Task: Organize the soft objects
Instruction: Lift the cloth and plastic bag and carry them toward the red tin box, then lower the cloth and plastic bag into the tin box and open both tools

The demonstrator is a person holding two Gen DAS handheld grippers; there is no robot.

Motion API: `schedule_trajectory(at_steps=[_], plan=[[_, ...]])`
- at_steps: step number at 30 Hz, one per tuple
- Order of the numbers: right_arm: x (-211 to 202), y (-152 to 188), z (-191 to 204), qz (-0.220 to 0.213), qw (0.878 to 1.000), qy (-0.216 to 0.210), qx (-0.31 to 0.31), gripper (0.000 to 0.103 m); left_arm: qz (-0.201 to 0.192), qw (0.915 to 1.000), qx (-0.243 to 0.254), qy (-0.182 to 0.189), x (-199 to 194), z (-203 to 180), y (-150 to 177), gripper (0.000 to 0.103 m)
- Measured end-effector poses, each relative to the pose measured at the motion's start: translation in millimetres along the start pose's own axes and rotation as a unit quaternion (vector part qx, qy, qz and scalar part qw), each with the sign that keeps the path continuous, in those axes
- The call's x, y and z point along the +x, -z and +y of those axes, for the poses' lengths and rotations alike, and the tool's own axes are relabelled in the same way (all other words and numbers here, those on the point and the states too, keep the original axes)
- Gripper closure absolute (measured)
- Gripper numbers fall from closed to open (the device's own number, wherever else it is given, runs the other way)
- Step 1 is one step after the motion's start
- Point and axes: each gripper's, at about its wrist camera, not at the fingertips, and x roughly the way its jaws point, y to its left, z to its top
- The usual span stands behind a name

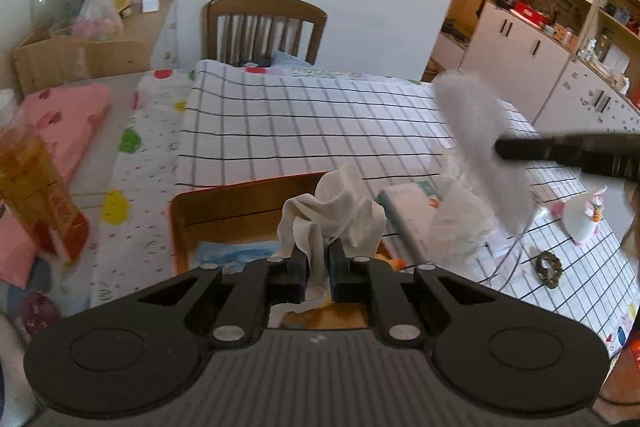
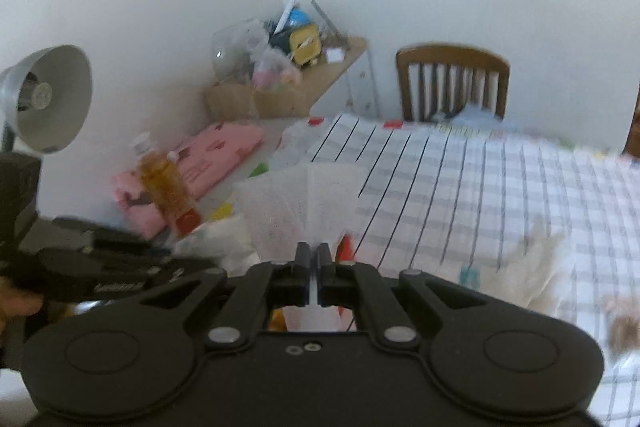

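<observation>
Left gripper (image 1: 319, 261): fingers pinched on a crumpled off-white cloth (image 1: 334, 217), soft folds bunched above the tips, held over a wooden chair back (image 1: 240, 199). Right gripper (image 2: 313, 261): fingers pressed together on a thin white mesh sheet (image 2: 304, 203) that fans upward, semi-sheer, dotted texture. Worktop (image 1: 320, 123) carries a black-grid white cover. 1 amber bottle (image 2: 166, 187) and pink padded bundle (image 2: 216, 155) at its left. Right view motion-blurred.
</observation>
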Motion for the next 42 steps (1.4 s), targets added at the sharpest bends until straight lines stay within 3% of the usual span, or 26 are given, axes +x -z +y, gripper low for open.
schedule_trajectory(at_steps=[7,14,24,34,42], plan=[[-24,-40,-30,-0.036,0.998,0.041,0.025,0.101,0.004,0.9999,-0.009,0.003,6,18,2,0.093],[-20,-49,-22,-0.038,0.998,0.021,0.042,0.101,0.008,0.9999,-0.002,0.007,16,22,-5,0.093],[60,-16,17,0.044,0.996,-0.026,0.072,0.101,0.031,0.9994,0.006,-0.016,39,31,-10,0.093],[118,26,43,0.138,0.988,-0.035,0.067,0.101,0.067,0.9972,0.001,-0.034,69,45,-7,0.093],[136,45,56,0.167,0.985,-0.021,0.043,0.101,0.090,0.9953,0.010,-0.034,90,44,-9,0.092]])
